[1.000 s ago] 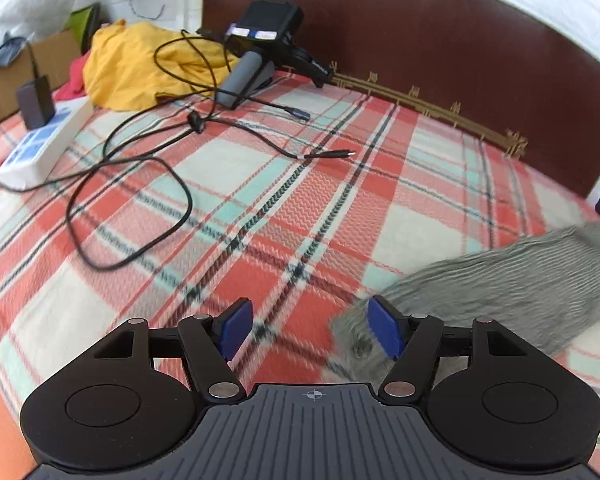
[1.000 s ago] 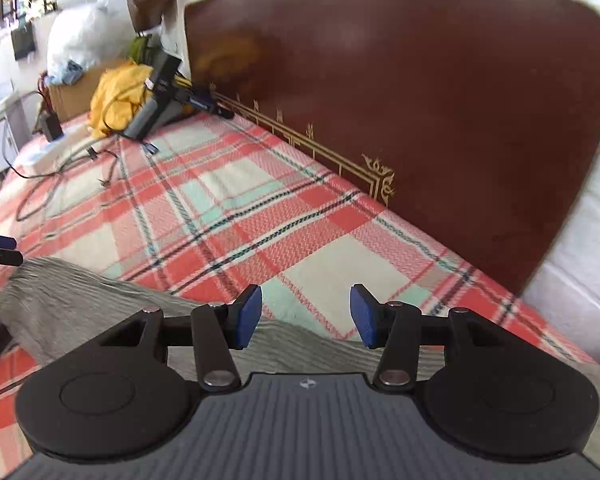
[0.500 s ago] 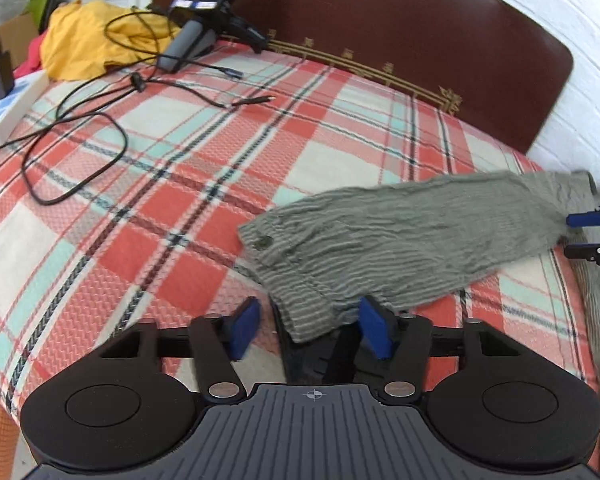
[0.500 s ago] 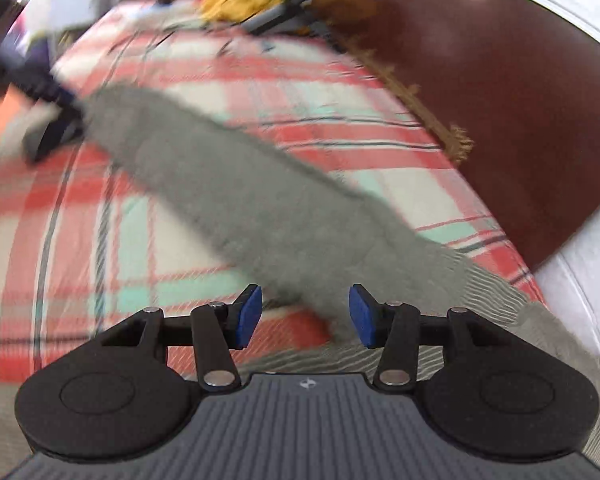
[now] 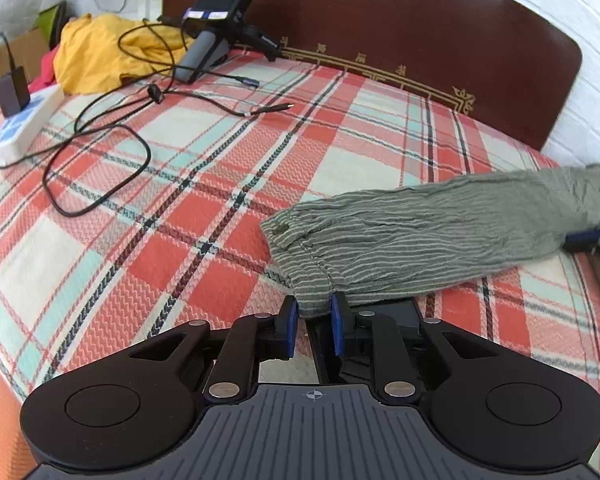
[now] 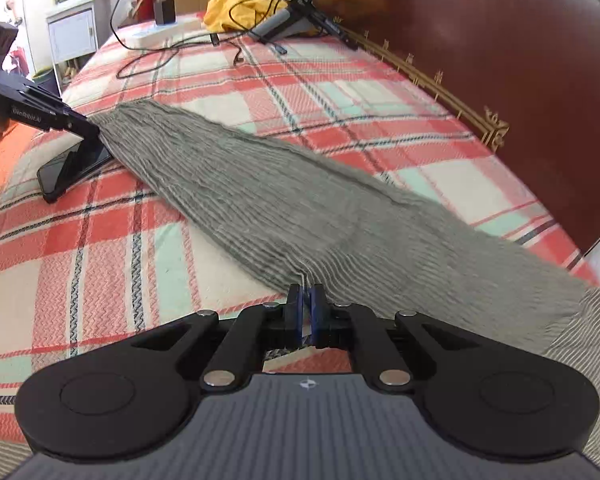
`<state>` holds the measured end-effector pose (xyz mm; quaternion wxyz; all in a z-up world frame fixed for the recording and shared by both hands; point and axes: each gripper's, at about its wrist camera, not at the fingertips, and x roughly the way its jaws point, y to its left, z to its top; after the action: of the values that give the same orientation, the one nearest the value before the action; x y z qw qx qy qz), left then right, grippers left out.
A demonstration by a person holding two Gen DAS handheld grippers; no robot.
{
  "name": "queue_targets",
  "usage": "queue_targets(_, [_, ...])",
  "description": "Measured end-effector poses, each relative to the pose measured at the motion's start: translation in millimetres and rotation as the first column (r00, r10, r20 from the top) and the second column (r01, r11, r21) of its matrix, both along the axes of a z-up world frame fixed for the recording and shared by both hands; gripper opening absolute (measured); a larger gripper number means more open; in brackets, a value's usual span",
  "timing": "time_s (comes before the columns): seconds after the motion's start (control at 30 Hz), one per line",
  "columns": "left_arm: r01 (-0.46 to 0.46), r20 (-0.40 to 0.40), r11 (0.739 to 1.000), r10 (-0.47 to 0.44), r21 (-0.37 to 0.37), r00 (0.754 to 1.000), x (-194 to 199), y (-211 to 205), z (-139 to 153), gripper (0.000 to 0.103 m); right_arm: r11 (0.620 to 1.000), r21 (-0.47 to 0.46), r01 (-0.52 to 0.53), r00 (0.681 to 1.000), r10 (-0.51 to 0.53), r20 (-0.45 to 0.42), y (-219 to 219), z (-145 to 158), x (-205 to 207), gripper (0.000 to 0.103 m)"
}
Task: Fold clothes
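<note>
A grey striped garment's long sleeve (image 5: 420,232) lies stretched across the plaid bedspread (image 5: 180,208). My left gripper (image 5: 314,308) has its jaws closing, and the blue pads pinch the cuff end, near the button. In the right wrist view the same sleeve (image 6: 260,192) runs from the left gripper (image 6: 88,130) to my right gripper (image 6: 308,300). The right gripper is shut on a fold of the fabric at the shoulder end. It also shows blurred at the edge of the left wrist view, right gripper (image 5: 588,236).
A black phone (image 6: 72,168) lies on the bed under the cuff. Black cables (image 5: 100,152), a white power strip (image 5: 20,128), a yellow cloth (image 5: 96,56) and a spare gripper device (image 5: 216,40) sit at the far side. The dark headboard (image 5: 420,20) bounds the bed.
Both grippers went from open to pinching the sleeve. The left closed on the cuff; the right swung over the sleeve and closed on its other end.
</note>
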<state>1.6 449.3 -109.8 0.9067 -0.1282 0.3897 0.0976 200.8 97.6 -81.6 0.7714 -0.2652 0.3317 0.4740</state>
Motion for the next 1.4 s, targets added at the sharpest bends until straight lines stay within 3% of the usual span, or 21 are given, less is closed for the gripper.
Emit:
queue_targets(0.07, [-0.012,0.004,1.000,0.012,-0.014,1.000,1,2,-1,0.015,1.000,0.003,-0.009,1.000,0.009,0.021,1,-2,-3,0.009])
queue_targets(0.13, [-0.014,-0.002,1.000,0.014,-0.006,1.000,0,2,0,0.022,0.999,0.034,-0.016,1.000,0.017,-0.026,-3,4,0,0.029])
queue_targets(0.2, [-0.017,-0.011,1.000,0.017,0.014,1.000,-4,3,0,0.031,0.996,0.092,-0.017,0.996,0.024,-0.081,-12,15,6,0.036])
queue_targets(0.3, [-0.050,-0.019,0.998,0.051,0.034,0.999,-12,9,6,0.042,0.987,0.156,0.044,0.994,-0.027,-0.110,-29,33,22,0.036])
queue_targets(0.4, [-0.060,0.034,0.997,0.058,0.042,0.998,-15,8,26,0.042,0.972,0.167,0.166,0.985,-0.153,-0.084,-44,45,44,0.035])
queue_targets(0.57, [0.116,0.059,0.989,-0.122,0.089,0.991,15,-40,49,0.046,0.968,0.145,0.206,0.976,-0.193,-0.103,-38,35,49,0.032])
queue_targets(0.7, [0.270,0.026,0.954,-0.275,0.130,0.961,59,-101,41,0.049,0.976,0.121,0.181,0.983,-0.175,-0.064,-12,16,29,0.022])
queue_targets(0.83, [0.322,0.002,0.936,-0.325,0.145,0.946,98,-137,24,0.051,0.978,0.135,0.159,0.986,-0.151,-0.064,9,8,15,0.022])
queue_targets(0.97, [0.342,-0.121,0.909,-0.322,0.238,0.939,117,-151,-2,0.049,0.994,0.040,0.102,0.995,-0.101,-0.013,24,-2,2,0.022])
queue_targets(1.03, [0.318,-0.129,0.920,-0.295,0.229,0.947,112,-142,-7,0.051,0.996,0.010,0.090,0.996,-0.090,0.021,17,-3,2,0.020])
queue_targets(1.13, [0.280,-0.113,0.939,-0.261,0.199,0.959,100,-123,-10,0.051,0.989,-0.014,0.145,0.989,-0.145,-0.019,2,1,16,0.021])
queue_targets(1.2, [0.266,-0.108,0.945,-0.249,0.192,0.962,96,-115,-10,0.057,0.986,-0.027,0.163,0.986,-0.164,-0.017,-6,5,21,0.021])
queue_targets(1.4, [0.252,-0.114,0.944,-0.232,0.215,0.966,99,-110,-11,0.066,0.981,0.094,0.172,0.985,-0.170,-0.024,12,14,7,0.023])
